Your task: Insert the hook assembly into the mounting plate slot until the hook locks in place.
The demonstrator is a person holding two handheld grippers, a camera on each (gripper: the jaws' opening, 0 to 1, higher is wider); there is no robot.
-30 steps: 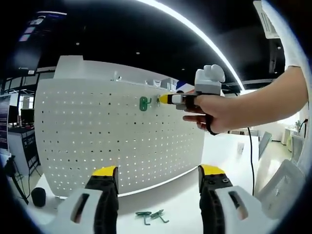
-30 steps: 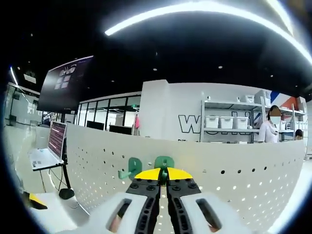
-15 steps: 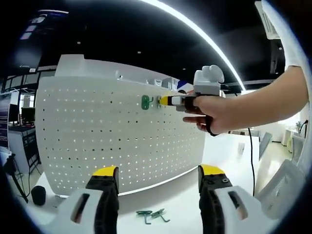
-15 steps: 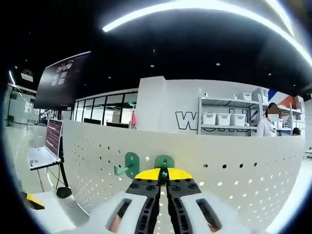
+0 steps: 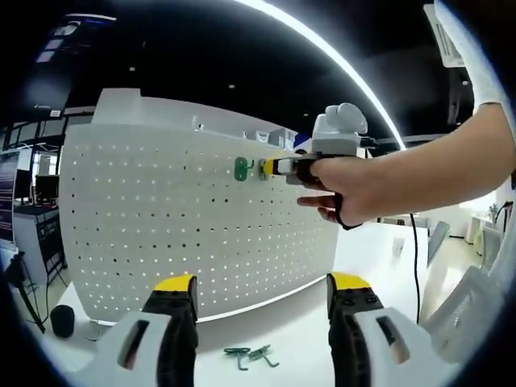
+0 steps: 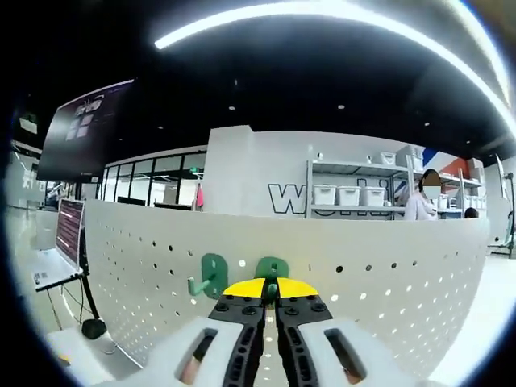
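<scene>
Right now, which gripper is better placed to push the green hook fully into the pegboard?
The right gripper. It is shut on the green hook at the white pegboard, beside a mounted green hook. The left gripper is open and low, away from it, above spare hooks on the table.

Bright ceiling strip (image 6: 322,12) glare; fisheye-bent edges

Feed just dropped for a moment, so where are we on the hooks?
One green hook already hangs on the pegboard. The right claw is shut on a second hook, held at the board beside it. Two spare hooks lie on the table; the left claw is open.
</scene>
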